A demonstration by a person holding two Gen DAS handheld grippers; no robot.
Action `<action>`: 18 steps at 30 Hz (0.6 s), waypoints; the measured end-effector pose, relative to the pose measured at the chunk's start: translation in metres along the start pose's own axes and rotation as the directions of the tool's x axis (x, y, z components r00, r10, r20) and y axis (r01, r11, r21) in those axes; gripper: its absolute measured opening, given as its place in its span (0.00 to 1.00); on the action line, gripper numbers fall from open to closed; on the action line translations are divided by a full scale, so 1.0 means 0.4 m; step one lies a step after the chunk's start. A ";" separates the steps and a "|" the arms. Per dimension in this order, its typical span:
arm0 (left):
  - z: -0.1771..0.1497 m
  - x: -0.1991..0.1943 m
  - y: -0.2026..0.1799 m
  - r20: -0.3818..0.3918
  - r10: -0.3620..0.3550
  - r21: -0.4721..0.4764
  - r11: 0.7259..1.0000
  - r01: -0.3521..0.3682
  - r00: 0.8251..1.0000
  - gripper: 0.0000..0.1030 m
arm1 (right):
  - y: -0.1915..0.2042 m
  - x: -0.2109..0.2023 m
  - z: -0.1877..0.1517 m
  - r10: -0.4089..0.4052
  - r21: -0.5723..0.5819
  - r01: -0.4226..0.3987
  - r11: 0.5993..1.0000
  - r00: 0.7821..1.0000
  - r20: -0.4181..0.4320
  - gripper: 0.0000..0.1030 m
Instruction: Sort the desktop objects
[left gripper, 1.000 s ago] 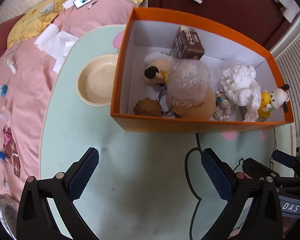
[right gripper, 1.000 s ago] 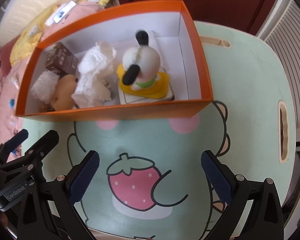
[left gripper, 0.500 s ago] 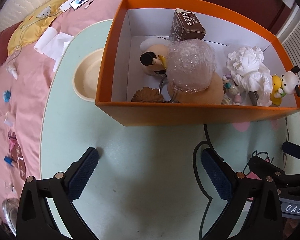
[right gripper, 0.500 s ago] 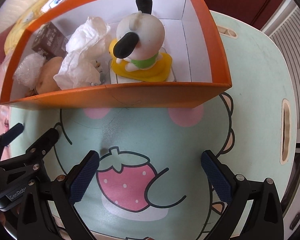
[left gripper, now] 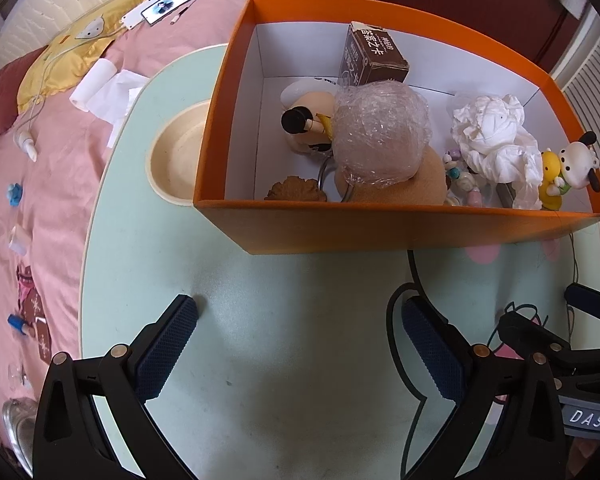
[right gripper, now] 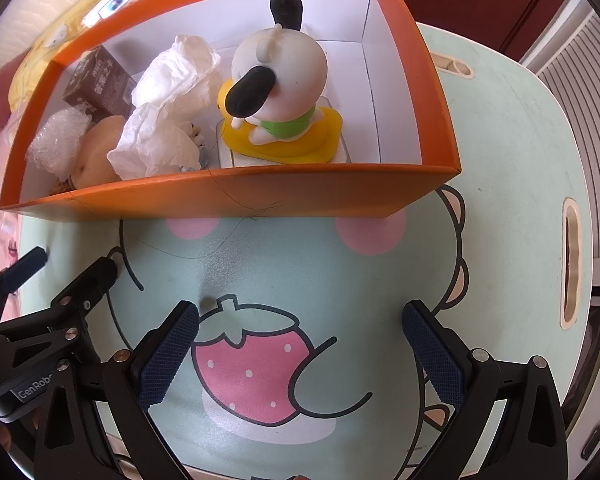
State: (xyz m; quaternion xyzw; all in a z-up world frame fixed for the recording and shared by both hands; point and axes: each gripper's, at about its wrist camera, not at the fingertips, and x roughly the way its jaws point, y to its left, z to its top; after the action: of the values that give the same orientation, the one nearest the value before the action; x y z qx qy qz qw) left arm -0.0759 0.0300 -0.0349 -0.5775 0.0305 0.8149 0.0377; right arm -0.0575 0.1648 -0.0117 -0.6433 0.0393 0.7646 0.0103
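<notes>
Through the left wrist camera we see our left gripper (left gripper: 298, 320) spread wide and holding nothing, poised over the pale green table (left gripper: 260, 380) just in front of the orange box (left gripper: 380, 228). Inside the box, a brown carton (left gripper: 374, 56) stands against the far wall. In front of it sits a ball of clear plastic wrap (left gripper: 380, 132) resting on a tan round plush (left gripper: 412, 184). Left of the wrap is a small figure with a black head (left gripper: 298, 122), and a brown leaf-shaped piece (left gripper: 296, 192) lies by the near wall. Right of the wrap we find crumpled white tissue (left gripper: 496, 136), and a white dog figurine (left gripper: 572, 160) stands at the box's right end. Outside the box, touching its left wall, sits a cream bowl (left gripper: 172, 160). Part of the right gripper shows at the lower right edge.

Through the right wrist camera our right gripper (right gripper: 300, 324) is also spread wide and empty, over the strawberry print (right gripper: 252, 364) on the table (right gripper: 500, 160), in front of the orange box (right gripper: 260, 196). The dog figurine (right gripper: 278, 76), on its yellow base, stands in the right half of the box with its back to us. The tissue (right gripper: 168, 108) lies just left of it, then the carton (right gripper: 100, 84), the wrap (right gripper: 60, 140) and the plush (right gripper: 98, 152) toward the box's left end. The left gripper (right gripper: 66, 268) is seen left of ours, its fingers apart, near the box's front wall.
</notes>
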 end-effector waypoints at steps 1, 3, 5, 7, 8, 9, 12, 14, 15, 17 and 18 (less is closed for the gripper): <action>-0.011 -0.004 -0.001 0.034 0.001 -0.001 1.000 -0.001 0.999 1.00 | 0.003 -0.004 -0.007 -0.006 -0.003 0.006 1.000 1.000 0.023 0.99; -0.041 -0.013 -0.001 0.125 0.002 -0.005 1.000 -0.001 0.992 1.00 | 0.009 -0.014 -0.028 -0.022 -0.010 0.023 1.000 0.996 0.084 1.00; -0.068 -0.018 -0.003 0.201 0.002 -0.006 1.000 -0.001 0.980 1.00 | 0.014 -0.023 -0.059 -0.036 -0.014 0.039 0.999 0.983 0.181 1.00; -0.090 -0.022 -0.008 0.276 -0.001 0.002 1.000 0.000 0.961 1.00 | 0.015 -0.030 -0.098 -0.036 -0.015 0.042 0.999 0.953 0.302 1.00; -0.099 -0.022 -0.008 0.310 -0.003 0.006 1.000 0.001 0.951 1.00 | 0.016 -0.033 -0.119 -0.033 -0.016 0.042 0.999 0.930 0.365 1.00; -0.107 -0.021 -0.008 0.340 -0.005 0.006 1.000 0.003 0.940 1.00 | 0.018 -0.034 -0.136 -0.028 -0.021 0.041 0.999 0.909 0.416 1.00; -0.116 -0.020 -0.004 0.362 -0.014 0.010 1.000 0.011 0.932 1.00 | 0.021 -0.025 -0.182 -0.019 -0.033 0.043 0.999 0.849 0.528 1.00; -0.117 -0.022 -0.006 0.360 -0.016 0.012 1.000 0.012 0.933 1.00 | 0.025 -0.021 -0.191 -0.021 -0.031 0.044 0.999 0.847 0.531 1.00; -0.119 -0.024 -0.008 0.363 -0.015 0.012 1.000 0.012 0.932 1.00 | 0.034 -0.031 -0.190 -0.021 -0.031 0.044 0.999 0.846 0.532 1.00; -0.121 -0.023 -0.009 0.365 -0.014 0.011 1.000 0.011 0.931 1.00 | 0.042 -0.035 -0.189 -0.021 -0.029 0.044 0.999 0.843 0.537 1.00; -0.120 -0.021 -0.006 0.365 -0.014 0.011 1.000 0.011 0.931 1.00 | 0.035 -0.018 -0.189 -0.022 -0.028 0.044 0.999 0.841 0.541 1.00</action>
State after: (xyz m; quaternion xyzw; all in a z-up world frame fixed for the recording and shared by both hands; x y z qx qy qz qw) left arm -0.0279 0.0276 -0.0429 -0.4160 0.0228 0.9077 0.0506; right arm 0.0170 0.1457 -0.0168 -0.4028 0.0085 0.9150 0.0215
